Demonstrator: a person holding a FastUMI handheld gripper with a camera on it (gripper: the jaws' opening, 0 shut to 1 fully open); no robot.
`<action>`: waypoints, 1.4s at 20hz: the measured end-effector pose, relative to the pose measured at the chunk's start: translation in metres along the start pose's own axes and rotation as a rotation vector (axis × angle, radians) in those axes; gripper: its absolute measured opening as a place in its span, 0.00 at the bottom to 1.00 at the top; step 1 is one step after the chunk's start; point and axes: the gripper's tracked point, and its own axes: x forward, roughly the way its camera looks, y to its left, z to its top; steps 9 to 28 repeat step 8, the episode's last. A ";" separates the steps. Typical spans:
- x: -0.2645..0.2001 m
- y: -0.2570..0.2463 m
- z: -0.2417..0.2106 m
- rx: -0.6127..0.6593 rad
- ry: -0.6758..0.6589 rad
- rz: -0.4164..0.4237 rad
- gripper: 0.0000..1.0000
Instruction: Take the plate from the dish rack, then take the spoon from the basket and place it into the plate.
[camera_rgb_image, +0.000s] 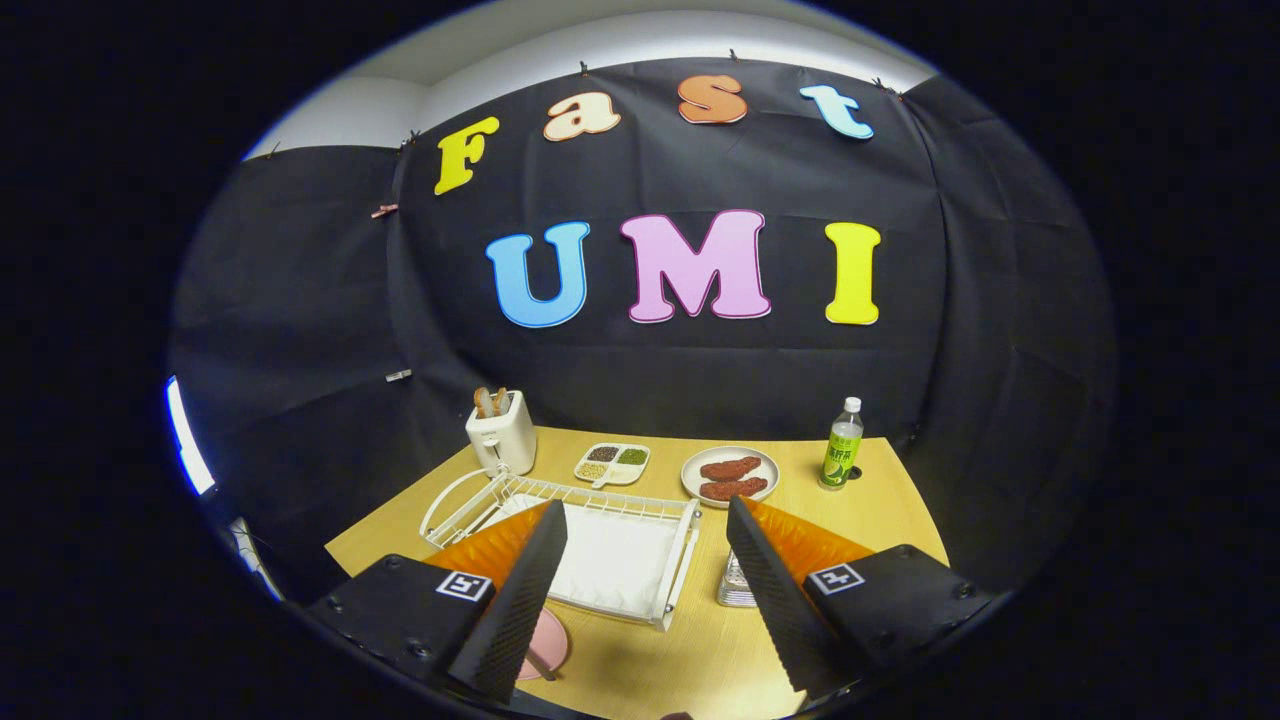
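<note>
The jaws are held wide open, nothing gripped; a broad gap of bare surface is seen between the two fingers. Just beside the left finger, low and close in, a pink plate is seen lying flat on the wood surface, w/ a thin handle-like piece at its edge, prob. the spoon, though too little is shown to be sure. So the plate is judged already out of the rack.

Straight ahead, between the fingers and a bit to the left, the white wire dish rack is seen, its tray looking bare; long axis runs roughly left-right across the view. By the right finger's inner edge, a small metal mesh basket is partly hidden; contents can't be told. The basket is nearer the right finger, the plate nearer the left, so the key relation is basket-right, plate-left, near each other.

Beyond the rack: a white toaster w/ bread, a divided dish of grains, a plate of meat, and a green bottle. Behind all, the black cloth wall is hung; a white ceiling strip is seen above.
</note>
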 end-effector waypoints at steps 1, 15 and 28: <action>0.000 0.002 0.000 0.003 0.001 0.006 0.99; -0.004 0.003 -0.009 -0.008 0.027 0.033 0.99; -0.004 0.003 -0.009 -0.008 0.027 0.033 0.99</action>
